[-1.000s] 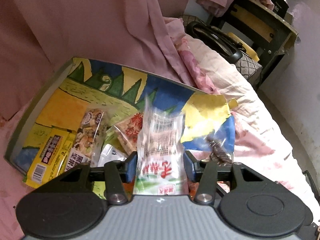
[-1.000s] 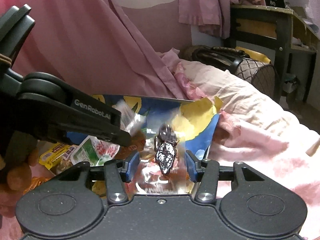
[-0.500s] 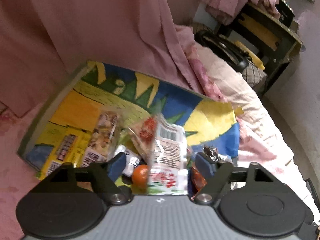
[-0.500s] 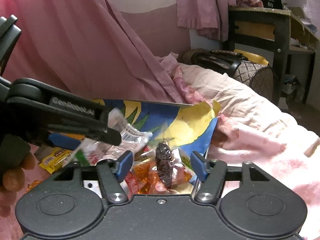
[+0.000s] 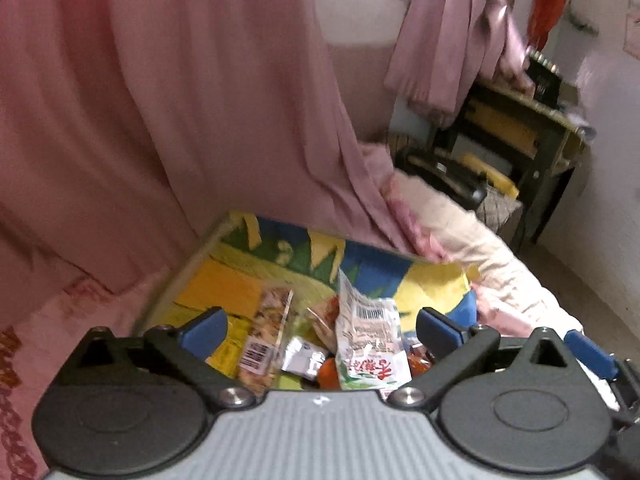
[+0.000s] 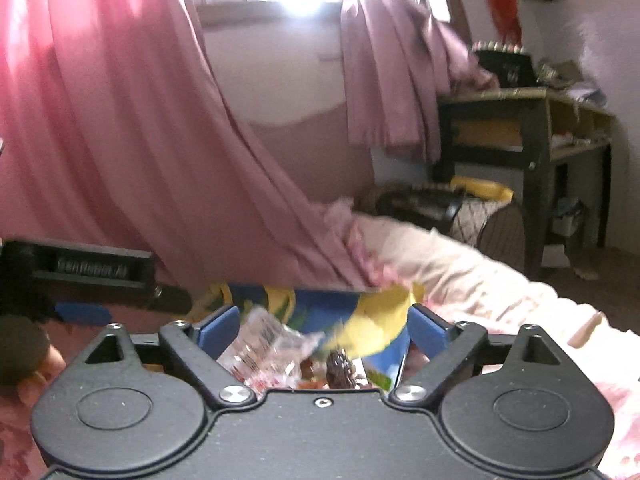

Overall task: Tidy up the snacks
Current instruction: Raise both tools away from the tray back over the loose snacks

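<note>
the left gripper [image 5: 320,326] hangs above the snack pile with its blue pads spread wide and nothing between them touching either pad. under it a white packet [image 5: 370,346] with a barcode lies on the painted tray [image 5: 224,292], resting on the other snacks. at nine o'clock from the packet sit a small silver sachet [image 5: 301,358] and a long nut bar [image 5: 266,338]; a yellow bar [image 5: 228,346] lies further toward nine. the right gripper [image 6: 323,325] is also wide apart and holds nothing; below it, blurred, are a clear wrapper [image 6: 266,342] and a dark wrapped snack [image 6: 340,370]. the tray rests on pink bedding [image 5: 516,280], with a pink curtain [image 5: 180,100] at twelve o'clock.
</note>
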### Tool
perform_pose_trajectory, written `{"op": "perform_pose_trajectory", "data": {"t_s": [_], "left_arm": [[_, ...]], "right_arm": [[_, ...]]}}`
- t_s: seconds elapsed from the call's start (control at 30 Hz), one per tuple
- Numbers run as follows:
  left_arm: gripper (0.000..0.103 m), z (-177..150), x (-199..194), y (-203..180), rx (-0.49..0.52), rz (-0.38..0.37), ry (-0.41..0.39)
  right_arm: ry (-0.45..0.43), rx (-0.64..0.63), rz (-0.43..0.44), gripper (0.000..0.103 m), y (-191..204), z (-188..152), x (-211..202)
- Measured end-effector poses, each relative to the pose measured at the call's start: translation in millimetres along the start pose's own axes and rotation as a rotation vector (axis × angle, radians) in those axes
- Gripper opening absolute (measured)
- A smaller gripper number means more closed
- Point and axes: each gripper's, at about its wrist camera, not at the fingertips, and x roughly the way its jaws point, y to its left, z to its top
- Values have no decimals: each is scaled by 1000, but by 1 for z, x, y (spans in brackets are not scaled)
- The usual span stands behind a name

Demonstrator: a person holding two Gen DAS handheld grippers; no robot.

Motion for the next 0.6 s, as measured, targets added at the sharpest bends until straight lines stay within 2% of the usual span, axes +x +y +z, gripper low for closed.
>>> {"op": "perform_pose_trajectory", "data": {"t_s": [0.13, 0.3, 0.6], "left_arm": [[103, -9, -31, 9, -3, 8, -60], [103, -24, -64, 21, -20, 36, -121], [103, -67, -106, 49, -61, 41, -187]], "right_arm": [[-37, -4, 4, 98, 4, 3, -24], [-28, 10, 10, 101, 8, -3, -45], [-35, -24, 36, 102, 29, -18, -84]]}}
